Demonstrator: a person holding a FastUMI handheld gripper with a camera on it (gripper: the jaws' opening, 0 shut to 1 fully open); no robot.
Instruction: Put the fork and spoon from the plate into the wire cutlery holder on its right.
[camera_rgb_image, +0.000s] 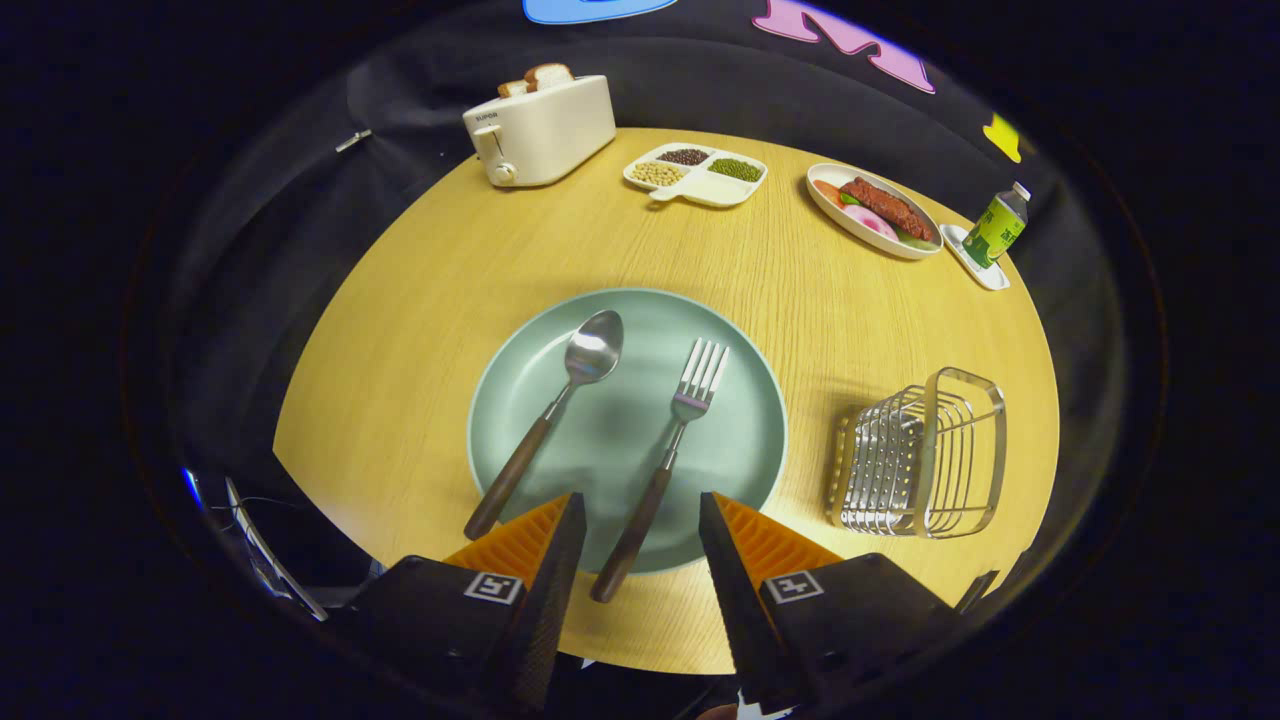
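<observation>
A pale green plate lies on the round wooden table just ahead of my fingers. On it rest a spoon on the left and a fork on the right, both with dark wooden handles pointing toward me. The fork's handle end reaches off the plate rim into the gap between my fingers. My gripper hovers open above it, touching nothing. A wire cutlery holder with a metal handle stands on the table to the right of the plate.
Beyond the plate stand a cream toaster with bread in it, a divided dish of beans, an oval plate of food and a green bottle on a small white tray. The table edge curves under my fingers.
</observation>
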